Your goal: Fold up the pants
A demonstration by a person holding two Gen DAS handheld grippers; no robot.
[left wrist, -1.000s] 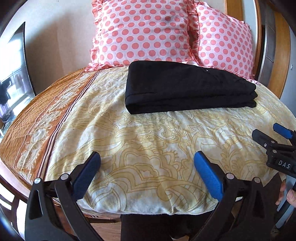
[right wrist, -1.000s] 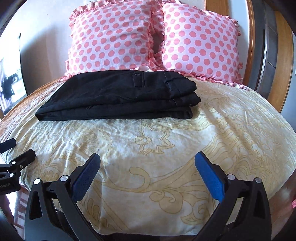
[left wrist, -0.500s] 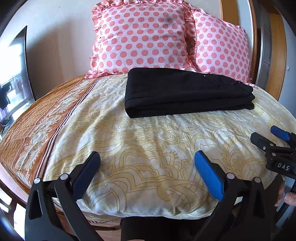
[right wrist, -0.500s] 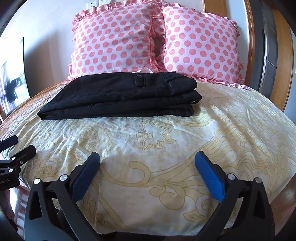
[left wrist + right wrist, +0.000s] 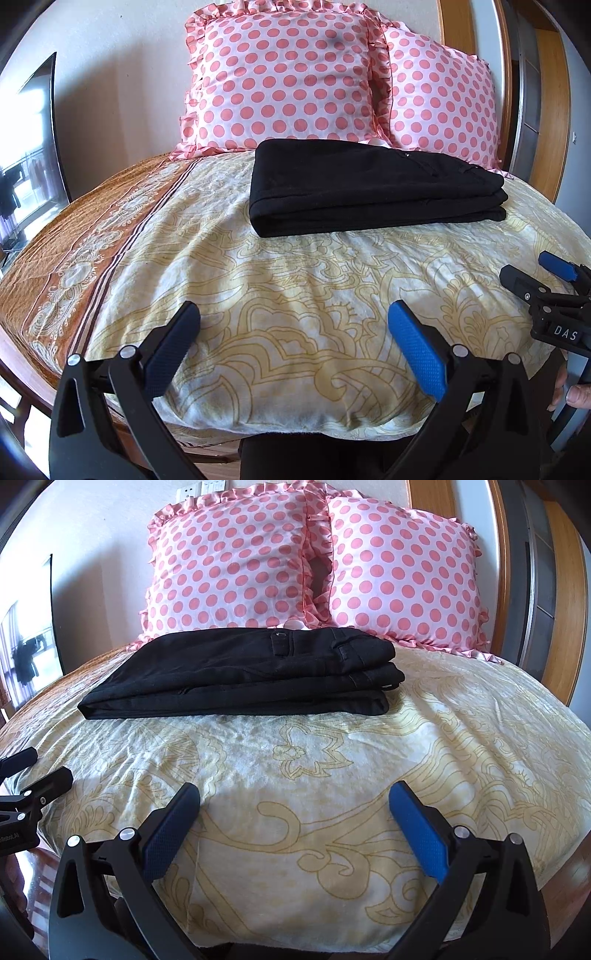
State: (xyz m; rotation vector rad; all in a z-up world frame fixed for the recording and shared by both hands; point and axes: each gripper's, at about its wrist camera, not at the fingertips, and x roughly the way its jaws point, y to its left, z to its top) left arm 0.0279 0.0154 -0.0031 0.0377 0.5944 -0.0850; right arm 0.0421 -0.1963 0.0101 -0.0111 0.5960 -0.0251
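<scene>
Bedspread (image 5: 295, 295): cream cloth with a yellow scroll pattern and an orange border at the left, covering the bed.
Pillows (image 5: 236, 561): two, pink with coral dots and frilled edges, propped upright side by side at the wall.
Pants (image 5: 243, 675): black, folded into a flat layered stack, lying on the bedspread just in front of the pillows.
Left gripper (image 5: 293, 345): blue-padded jaws spread wide, empty, well apart from the pants.
Right gripper (image 5: 295, 825): jaws likewise spread wide, empty, beside the left gripper.
</scene>
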